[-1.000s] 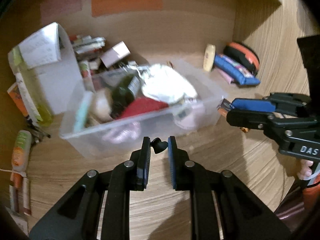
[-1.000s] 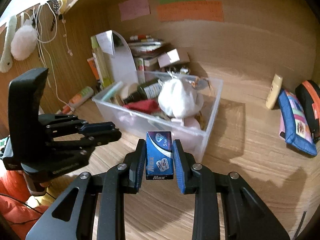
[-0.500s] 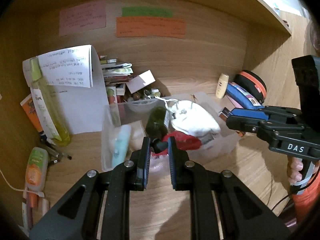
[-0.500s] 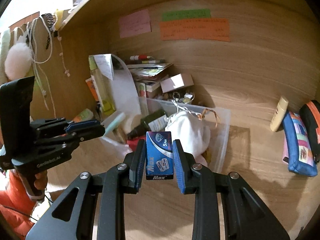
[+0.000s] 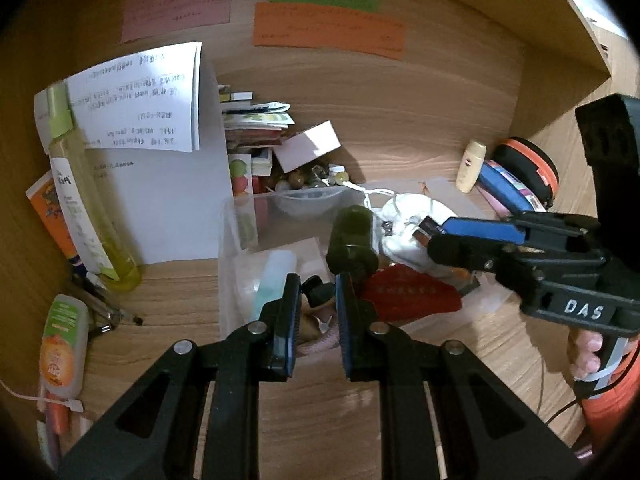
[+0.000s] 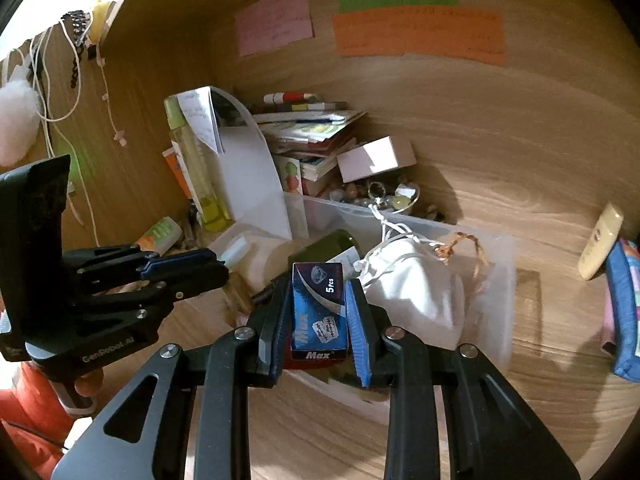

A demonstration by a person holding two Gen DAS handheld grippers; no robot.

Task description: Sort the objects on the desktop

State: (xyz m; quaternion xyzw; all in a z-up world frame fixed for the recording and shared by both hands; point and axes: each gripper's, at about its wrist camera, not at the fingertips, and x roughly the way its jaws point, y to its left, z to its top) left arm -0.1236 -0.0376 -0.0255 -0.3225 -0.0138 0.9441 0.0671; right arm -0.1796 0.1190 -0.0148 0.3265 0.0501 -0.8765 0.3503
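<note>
The blue box (image 6: pixel 319 312) marked "Max" sits upright, pinched between the fingers of the right hand-held gripper (image 6: pixel 319 316), which is closed on its two sides and held over the near edge of the clear bin (image 6: pixel 496 280). Just ahead of it lie a white pouch (image 6: pixel 416 300) and a dark bottle (image 6: pixel 332 246) in the bin. To its left, the left hand-held gripper (image 5: pixel 316 312) has its fingers narrowly parted with a small black piece (image 5: pixel 318 292) between them; whether they grip it, I cannot tell. Off right on the bench (image 6: pixel 520 420), a cream tube (image 6: pixel 600 248) leans by a blue case (image 6: pixel 622 308).
</note>
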